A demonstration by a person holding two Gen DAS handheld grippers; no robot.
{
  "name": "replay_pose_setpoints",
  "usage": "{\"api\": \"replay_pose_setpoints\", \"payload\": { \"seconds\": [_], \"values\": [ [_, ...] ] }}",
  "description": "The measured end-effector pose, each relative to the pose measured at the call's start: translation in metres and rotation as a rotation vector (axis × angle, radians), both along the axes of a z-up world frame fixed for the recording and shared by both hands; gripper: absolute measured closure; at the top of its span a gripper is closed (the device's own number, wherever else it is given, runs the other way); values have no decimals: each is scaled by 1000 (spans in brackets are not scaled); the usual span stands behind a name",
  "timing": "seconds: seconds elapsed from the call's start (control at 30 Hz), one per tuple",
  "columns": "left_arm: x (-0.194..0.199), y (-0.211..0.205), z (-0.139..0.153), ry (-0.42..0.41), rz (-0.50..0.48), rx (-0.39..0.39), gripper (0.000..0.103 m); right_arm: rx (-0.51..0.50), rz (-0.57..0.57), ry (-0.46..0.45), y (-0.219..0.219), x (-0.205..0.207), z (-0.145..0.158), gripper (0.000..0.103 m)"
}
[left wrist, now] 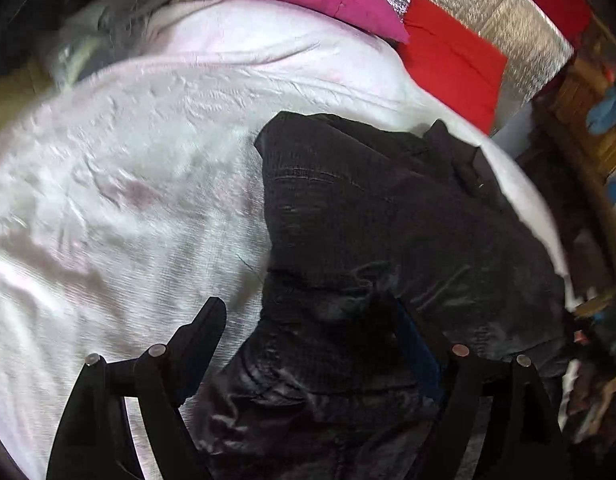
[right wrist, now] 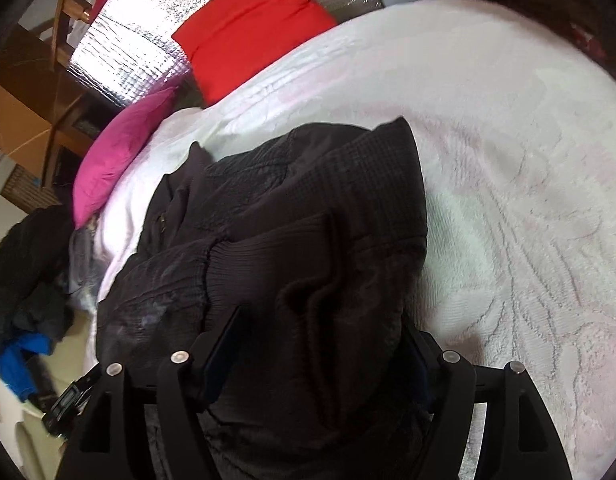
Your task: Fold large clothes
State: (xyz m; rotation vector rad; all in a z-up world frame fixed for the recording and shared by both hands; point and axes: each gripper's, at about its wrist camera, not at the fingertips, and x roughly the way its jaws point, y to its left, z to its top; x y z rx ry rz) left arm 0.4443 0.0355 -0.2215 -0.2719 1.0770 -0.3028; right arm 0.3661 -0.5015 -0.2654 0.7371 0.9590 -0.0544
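Both grippers, the left gripper (left wrist: 308, 332) and right gripper (right wrist: 319, 344), stand wide apart around bunched folds of the black jacket (left wrist: 387, 208), which lies on the white bedspread (left wrist: 128, 168) toward three o'clock, seemingly gripping nothing yet.

A bed covered by a pale pink-white textured spread (right wrist: 507, 140) fills most of both views; at its head a red pillow (right wrist: 248, 24) and a magenta pillow (right wrist: 116, 160) lie against a silver quilted foil panel (right wrist: 124, 40). Beside the bed stand brown wooden furniture (right wrist: 24, 112) and a woven basket (right wrist: 24, 192); dark clothing (right wrist: 24, 272) and a blue item (right wrist: 16, 360) lie on the pale floor (right wrist: 76, 340).
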Motion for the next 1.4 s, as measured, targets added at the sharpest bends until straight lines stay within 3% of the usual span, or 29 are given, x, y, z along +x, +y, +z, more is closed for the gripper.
{"api": "replay_pose_setpoints", "payload": {
  "seconds": [0.07,0.1,0.2,0.3,0.37,0.43,0.5,0.57,0.63,0.67,0.73,0.8,0.93,1.0,1.17,1.27,1.4],
  "values": [
    [-1,0,-2,-7,-1,-26,20,10,-6,-17,2,-2,0,27],
    [-1,-3,-3,-8,-12,-27,30,5,-4,-26,3,-2,0,27],
    [-5,-11,-1,-39,-20,28,49,-95,14,-39,20,-1,7,32],
    [-11,-15,10,-90,-7,57,61,-190,7,-62,33,-4,21,56],
    [-15,-18,16,-119,-13,62,62,-254,1,-105,37,-10,35,65],
    [-13,-22,9,-96,-17,89,61,-287,4,-103,38,-10,35,67],
    [-8,-22,1,-63,-12,92,51,-294,1,-45,36,-3,22,67],
    [-5,-24,-1,-44,-3,98,40,-274,2,-31,33,-3,19,64],
    [-7,-20,0,-43,4,99,38,-232,-4,-24,28,-5,23,64],
    [-7,-14,0,-40,5,92,38,-186,-6,-13,24,-7,25,47],
    [-13,-8,3,-44,10,85,38,-141,2,-18,20,-13,27,30],
    [-22,-3,10,-72,15,100,38,-153,2,-36,20,-20,34,30],
    [-58,5,30,-171,28,131,34,-152,3,-96,21,-49,51,30],
    [-78,8,42,-230,38,154,26,-144,0,-128,21,-68,59,30],
    [-159,22,51,-357,43,253,20,-123,16,-187,28,-127,71,30],
    [-198,31,45,-365,33,272,18,-97,26,-202,32,-167,68,30],
    [-245,54,23,-283,23,252,18,-49,54,-210,42,-227,56,30]
  ]
}}
